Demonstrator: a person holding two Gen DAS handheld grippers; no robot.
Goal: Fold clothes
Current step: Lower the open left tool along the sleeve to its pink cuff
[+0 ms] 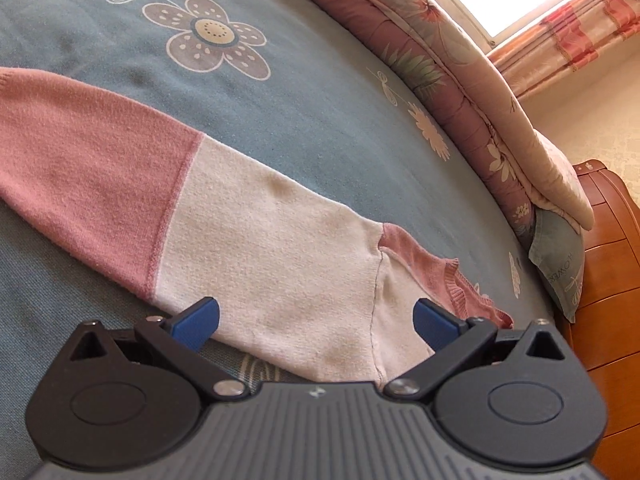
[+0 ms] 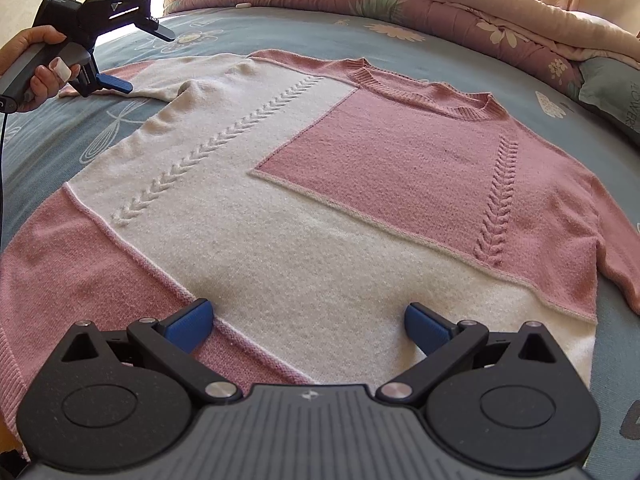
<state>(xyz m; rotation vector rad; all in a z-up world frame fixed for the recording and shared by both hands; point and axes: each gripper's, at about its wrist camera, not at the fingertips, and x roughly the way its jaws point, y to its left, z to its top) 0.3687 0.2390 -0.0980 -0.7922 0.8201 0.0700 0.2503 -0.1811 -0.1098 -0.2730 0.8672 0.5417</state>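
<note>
Left gripper [image 1: 316, 322] with both blue fingers [image 1: 196, 322] spread wide apart, nothing between them, a hand [image 2: 34, 70] wrapped around its handle, right gripper [image 2: 308, 326] likewise spread wide, holding nothing

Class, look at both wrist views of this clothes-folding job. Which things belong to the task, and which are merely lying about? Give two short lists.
Part of the job:
pink and white sweater, spread flat on the bed
its sleeve
left gripper, open
right gripper, open

Just lying about:
rolled quilt
pillow
wooden bedside cabinet
curtains
</note>
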